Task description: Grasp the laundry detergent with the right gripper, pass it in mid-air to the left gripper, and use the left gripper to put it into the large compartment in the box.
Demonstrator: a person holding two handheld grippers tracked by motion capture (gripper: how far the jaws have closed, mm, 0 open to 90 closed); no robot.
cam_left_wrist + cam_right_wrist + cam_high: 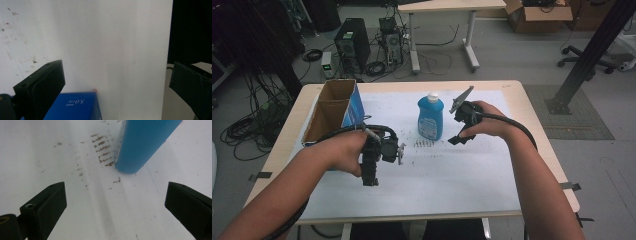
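Left tongs: held in the left hand over the near-left part of the bench, pointed downward; jaws stood wide apart in the left gripper view, nothing between them.
Right tongs: held in the right hand just right of the bottle, angled down toward the sheet; jaws stood wide apart in the right gripper view, nothing clamped.
Grey plate: rose from the top of the right tongs, tilted toward the far edge.
Blue bottle: stood upright with a white cap near the middle of the bench, between the two tongs; base seen ahead of the right tongs, apart from both jaws.
Cardboard box: open-topped, blue outer side, placed at the left edge of the bench, just beyond the left hand; blue printed face seen low between the left jaws, contact not determinable.
White sheet: covered most of the bench top; brown scuff marks grouped beside the bottle base.
Bench: light wood edge exposed around the sheet.
Cables: trailed from each of the tongs back along the forearms.
Background: computer tower and loose wiring on the floor beyond the bench.
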